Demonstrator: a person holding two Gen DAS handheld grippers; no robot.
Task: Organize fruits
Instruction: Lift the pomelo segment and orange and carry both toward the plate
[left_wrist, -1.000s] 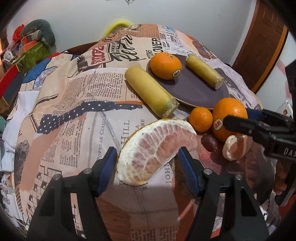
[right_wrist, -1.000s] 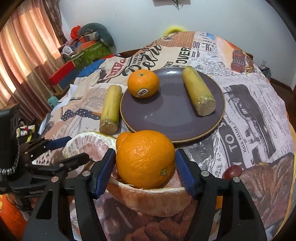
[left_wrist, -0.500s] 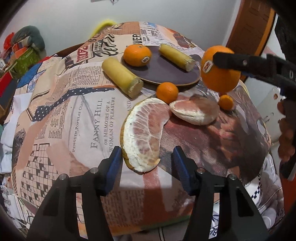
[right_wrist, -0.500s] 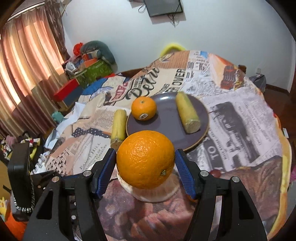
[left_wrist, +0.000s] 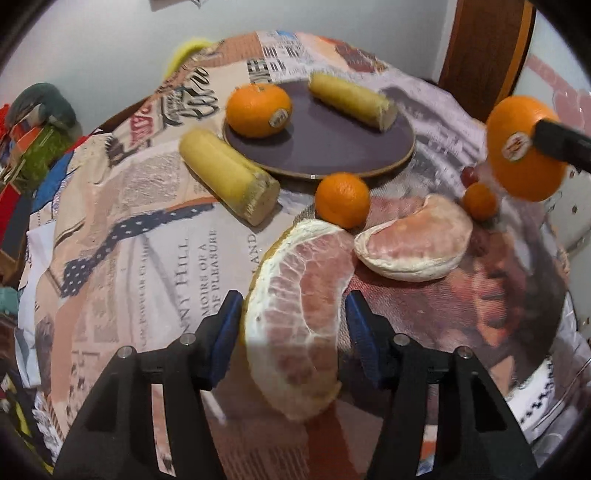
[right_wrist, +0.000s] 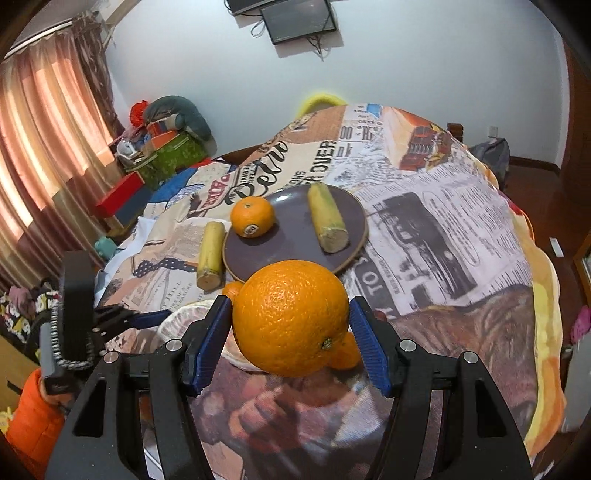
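Note:
My right gripper (right_wrist: 291, 341) is shut on a large orange (right_wrist: 291, 317) and holds it in the air above the table; the orange also shows at the right of the left wrist view (left_wrist: 524, 147). My left gripper (left_wrist: 293, 325) is shut on a big peeled pomelo segment (left_wrist: 295, 314). A dark purple plate (left_wrist: 332, 144) holds a stickered orange (left_wrist: 258, 110) and a yellow cane piece (left_wrist: 351, 101). A second cane piece (left_wrist: 229, 177) lies left of the plate.
A small mandarin (left_wrist: 341, 199), a second pomelo piece (left_wrist: 417, 247), a smaller mandarin (left_wrist: 480, 201) and a red grape (left_wrist: 469, 175) lie on the newspaper-print cloth (left_wrist: 147, 240). Boxes and clutter (right_wrist: 162, 147) stand by the curtains. A wooden door (left_wrist: 484, 55) is behind.
My right gripper has lifted the large orange higher and back from the table. My left gripper has closed in on the pomelo segment and moved closer to the fruit.

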